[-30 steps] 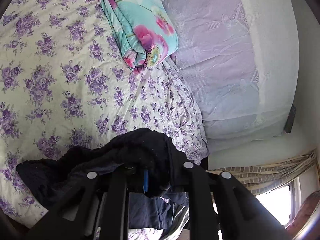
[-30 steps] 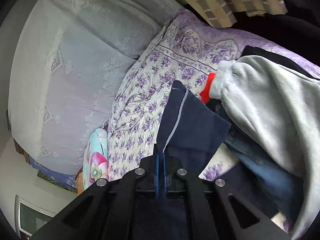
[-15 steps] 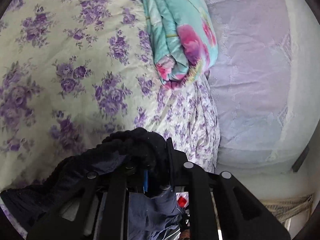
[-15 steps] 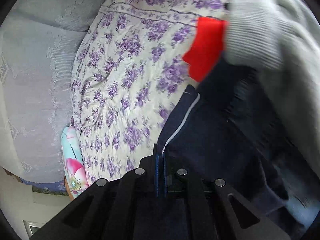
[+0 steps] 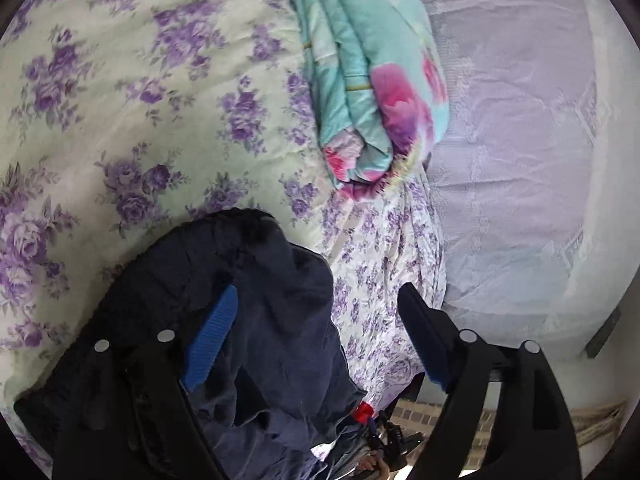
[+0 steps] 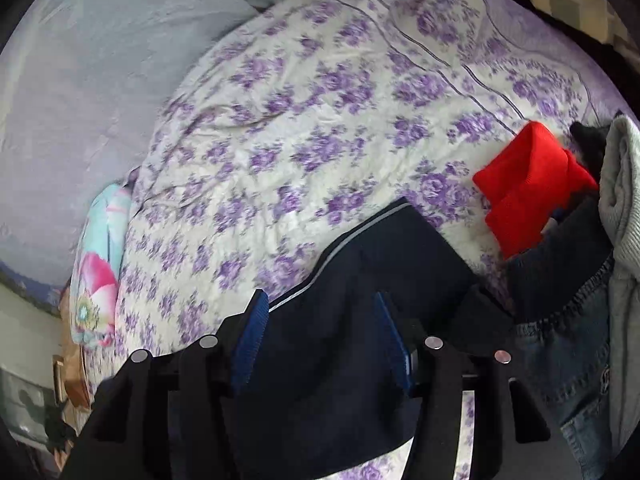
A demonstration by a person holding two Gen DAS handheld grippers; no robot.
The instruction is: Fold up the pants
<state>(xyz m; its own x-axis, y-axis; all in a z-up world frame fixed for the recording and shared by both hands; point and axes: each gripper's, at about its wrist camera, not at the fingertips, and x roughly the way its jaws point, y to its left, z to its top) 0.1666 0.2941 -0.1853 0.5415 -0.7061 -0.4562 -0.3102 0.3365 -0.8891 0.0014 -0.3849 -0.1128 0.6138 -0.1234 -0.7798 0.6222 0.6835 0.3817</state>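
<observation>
Left wrist view: the left gripper [image 5: 320, 320] is spread wide and opening, with the dark navy pants [image 5: 256, 320] bunched between the jaws, unpinched, on the purple-flowered bedspread [image 5: 120, 100]. Farther off a folded teal floral quilt [image 5: 372, 80] is seen against a pale lace-covered headboard [image 5: 520, 120]. The right gripper [image 6: 320, 320] is opening too, pants leg [image 6: 360, 272] lying loose between; a red garment [image 6: 528, 184] sits right.

Dark pants [image 6: 360, 340] run out past the frame's lower edge.
</observation>
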